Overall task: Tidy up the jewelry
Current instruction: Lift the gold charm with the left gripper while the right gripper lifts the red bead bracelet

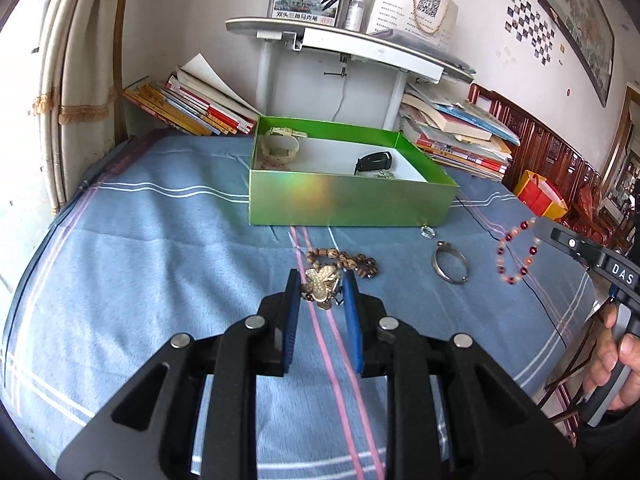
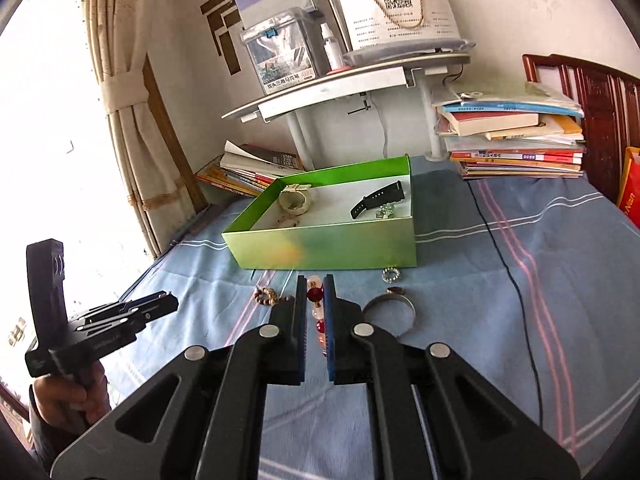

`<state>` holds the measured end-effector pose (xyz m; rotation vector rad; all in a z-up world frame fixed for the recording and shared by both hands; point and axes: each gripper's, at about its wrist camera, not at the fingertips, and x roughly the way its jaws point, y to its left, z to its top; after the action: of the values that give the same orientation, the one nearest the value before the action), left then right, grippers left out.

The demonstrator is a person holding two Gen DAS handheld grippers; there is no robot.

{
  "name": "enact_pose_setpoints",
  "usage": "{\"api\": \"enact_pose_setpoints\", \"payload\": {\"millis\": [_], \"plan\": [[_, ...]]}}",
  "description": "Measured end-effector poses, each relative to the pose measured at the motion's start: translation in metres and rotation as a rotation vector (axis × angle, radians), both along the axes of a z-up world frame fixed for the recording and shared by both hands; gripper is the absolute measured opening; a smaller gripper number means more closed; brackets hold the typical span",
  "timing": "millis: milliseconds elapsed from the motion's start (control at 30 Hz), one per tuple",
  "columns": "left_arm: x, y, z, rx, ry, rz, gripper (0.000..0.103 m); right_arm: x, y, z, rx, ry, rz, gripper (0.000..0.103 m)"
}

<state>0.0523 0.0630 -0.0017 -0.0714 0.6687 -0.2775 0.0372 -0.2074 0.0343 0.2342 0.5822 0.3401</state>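
My left gripper (image 1: 320, 284) is shut on a gold butterfly brooch (image 1: 320, 282), just above the blue cloth. My right gripper (image 2: 312, 296) is shut on a red and pink bead bracelet (image 2: 316, 294), which hangs from its tip in the left wrist view (image 1: 516, 250). A green box (image 1: 348, 200) stands behind; it holds a cream bangle (image 1: 280, 148), a black watch (image 1: 374, 162) and a small silver piece (image 2: 385, 212). On the cloth lie a brown bead bracelet (image 1: 344, 261), a silver bangle (image 1: 450, 266) and a small silver ring (image 1: 427, 232).
Stacks of books (image 1: 460, 136) lie right of the box, with more books (image 1: 192, 104) leaning at the left. A grey shelf (image 1: 348, 46) stands behind with boxes and a bottle. A black cable (image 2: 504, 264) runs across the cloth. A curtain (image 2: 136, 120) hangs at the left.
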Motion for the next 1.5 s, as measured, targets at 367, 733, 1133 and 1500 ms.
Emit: {"api": "enact_pose_setpoints", "payload": {"millis": [367, 733, 1133, 1500], "plan": [[-0.024, 0.001, 0.004, 0.002, -0.011, 0.003, 0.021, -0.026, -0.004, 0.002, -0.009, -0.010, -0.011, 0.008], [-0.028, 0.000, 0.002, 0.012, -0.005, 0.005, 0.021, -0.031, -0.003, -0.001, -0.006, -0.006, -0.003, 0.008], [-0.028, -0.002, 0.001, 0.014, -0.001, 0.003, 0.021, -0.031, -0.003, -0.003, -0.001, 0.002, -0.001, 0.008], [-0.009, -0.006, 0.003, 0.027, 0.006, 0.005, 0.021, -0.013, -0.006, -0.005, 0.000, 0.013, 0.000, 0.008]]}}
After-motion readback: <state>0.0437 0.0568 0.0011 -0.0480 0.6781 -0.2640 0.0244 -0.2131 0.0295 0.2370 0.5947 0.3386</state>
